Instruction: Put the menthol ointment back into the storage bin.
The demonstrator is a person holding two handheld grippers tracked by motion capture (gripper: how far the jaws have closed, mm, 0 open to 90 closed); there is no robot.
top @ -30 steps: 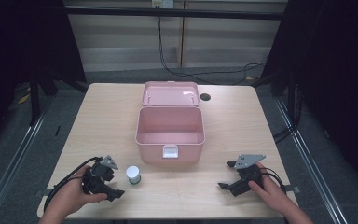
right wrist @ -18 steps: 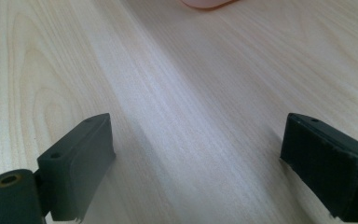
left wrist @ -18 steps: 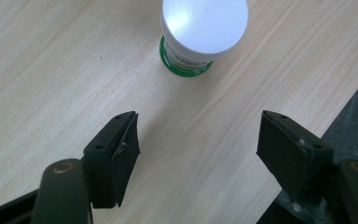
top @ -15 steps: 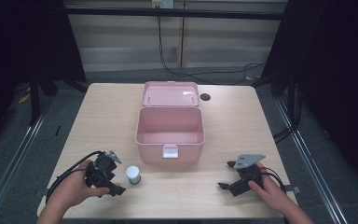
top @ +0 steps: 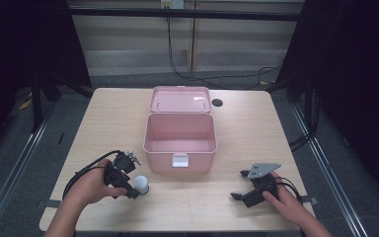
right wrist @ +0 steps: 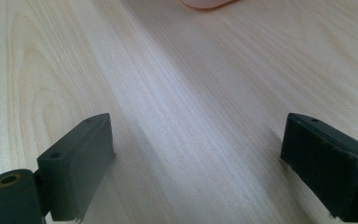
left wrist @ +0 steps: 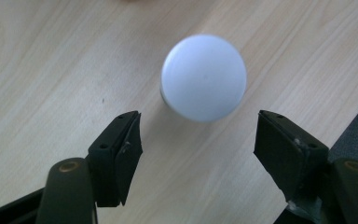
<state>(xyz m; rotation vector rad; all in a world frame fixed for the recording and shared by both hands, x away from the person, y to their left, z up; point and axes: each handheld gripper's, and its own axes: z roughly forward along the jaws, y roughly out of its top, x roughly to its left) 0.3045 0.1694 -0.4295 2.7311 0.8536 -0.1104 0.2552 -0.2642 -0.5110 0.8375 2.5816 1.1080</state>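
Pale wood grain runs across the table (top: 103, 123), which sits in a dark room with cables trailing along the floor behind it. At its middle stands a pink box (top: 180, 136) with its lid (top: 180, 99) thrown back flat and its latch facing the person. A small white jar (top: 141, 183) with a round cap stands upright on the bare wood, just in front of the box's left corner and apart from it.

The left gripper (left wrist: 198, 140) hangs over the jar (left wrist: 203, 77) with its jaws spread wide, one on each side; neither jaw touches it, and the cap lies a little beyond the tips. The right gripper (top: 241, 186) rests low on the table near the right front edge, well apart from the jar and the box, its jaws likewise released and grasping nothing.

The likely trouble lies in the closing. Since the jar sits ahead of the tips rather than between them, a squeeze from this spot could catch only its near curve and squirt it forward toward the box wall, or tip it. The smooth, rounded cap offers poor purchase; pinching there rather than lower on the body could let it slip out on the lift. Coming down off centre, one jaw could knock the jar over first.
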